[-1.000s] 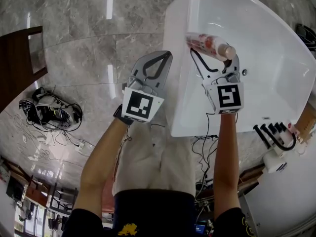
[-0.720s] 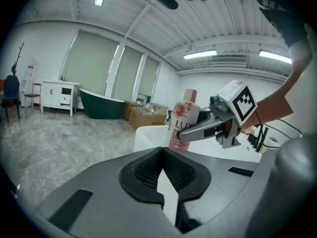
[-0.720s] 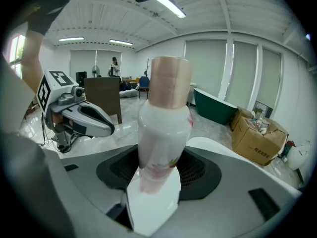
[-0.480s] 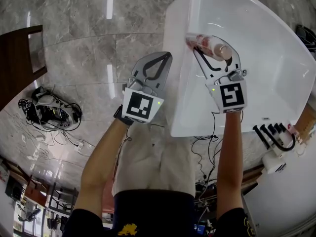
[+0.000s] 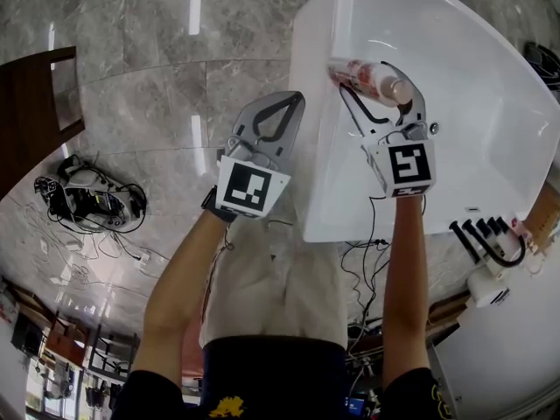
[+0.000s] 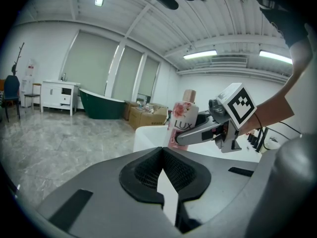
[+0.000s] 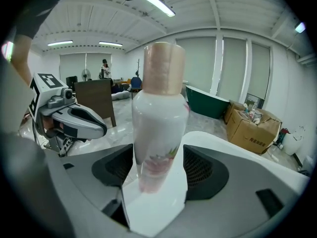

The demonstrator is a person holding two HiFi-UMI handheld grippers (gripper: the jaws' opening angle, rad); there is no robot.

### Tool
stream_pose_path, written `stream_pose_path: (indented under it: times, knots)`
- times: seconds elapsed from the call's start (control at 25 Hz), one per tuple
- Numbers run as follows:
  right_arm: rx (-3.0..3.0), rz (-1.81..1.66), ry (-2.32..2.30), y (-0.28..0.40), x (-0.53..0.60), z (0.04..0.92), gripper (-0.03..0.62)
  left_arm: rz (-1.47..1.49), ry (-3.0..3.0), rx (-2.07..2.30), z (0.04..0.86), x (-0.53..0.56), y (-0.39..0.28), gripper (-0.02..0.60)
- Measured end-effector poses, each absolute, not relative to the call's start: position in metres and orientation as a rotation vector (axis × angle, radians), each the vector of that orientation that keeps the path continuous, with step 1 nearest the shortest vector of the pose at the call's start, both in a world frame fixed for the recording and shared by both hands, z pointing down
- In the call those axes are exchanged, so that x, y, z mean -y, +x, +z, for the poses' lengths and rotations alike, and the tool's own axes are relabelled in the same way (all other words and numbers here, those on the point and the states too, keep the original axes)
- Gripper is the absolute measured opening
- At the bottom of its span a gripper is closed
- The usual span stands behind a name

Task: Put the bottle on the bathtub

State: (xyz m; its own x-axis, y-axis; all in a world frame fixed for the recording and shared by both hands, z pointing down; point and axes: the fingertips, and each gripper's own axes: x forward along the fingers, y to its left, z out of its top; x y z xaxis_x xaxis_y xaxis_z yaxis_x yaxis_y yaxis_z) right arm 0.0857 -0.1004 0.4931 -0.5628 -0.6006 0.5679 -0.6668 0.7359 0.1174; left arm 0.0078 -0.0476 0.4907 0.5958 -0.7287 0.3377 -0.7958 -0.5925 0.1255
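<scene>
clamping the upright bottle [image 5: 363,75] between its jaws, the right tool [image 5: 378,94] hangs over the bathtub [image 5: 490,103]; left tool [image 5: 287,105] closed.

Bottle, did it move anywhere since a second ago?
Hardly. The right gripper only wobbled a little. The bottle stays between its fingers at the bathtub rim. The left gripper stays shut and empty beside the bathtub.
</scene>
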Motion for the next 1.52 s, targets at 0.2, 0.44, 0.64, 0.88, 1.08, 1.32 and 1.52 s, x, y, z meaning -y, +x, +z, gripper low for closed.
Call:
stream_pose_path:
  times: [0.2,0.44,0.64,0.88,1.08,1.32,1.52]
  knots:
    - [2.354,0.139,0.955,0.087,0.098,0.492,0.314,0.365,2.561,1.257,0.492,0.049,0.009,0.018]
    - [2.339,0.156,0.966,0.091,0.094,0.494,0.314,0.369,2.568,1.244,0.491,0.046,0.015,0.018]
    - [2.296,0.213,1.051,0.120,0.078,0.485,0.316,0.392,2.583,1.249,0.473,0.037,0.014,0.018]
    - [2.393,0.531,1.268,0.153,0.015,0.423,0.284,0.403,2.494,1.352,0.402,-0.001,0.007,0.018]
    - [2.475,0.560,1.336,0.181,-0.055,0.313,0.088,0.374,2.455,1.434,0.298,-0.074,0.040,0.018]
    - [2.638,0.444,1.175,0.208,-0.139,0.195,-0.002,0.415,2.501,1.522,0.171,-0.156,0.078,0.018]
    - [2.574,0.402,1.172,0.234,-0.217,0.159,-0.002,0.478,2.489,1.560,0.121,-0.213,0.088,0.018]
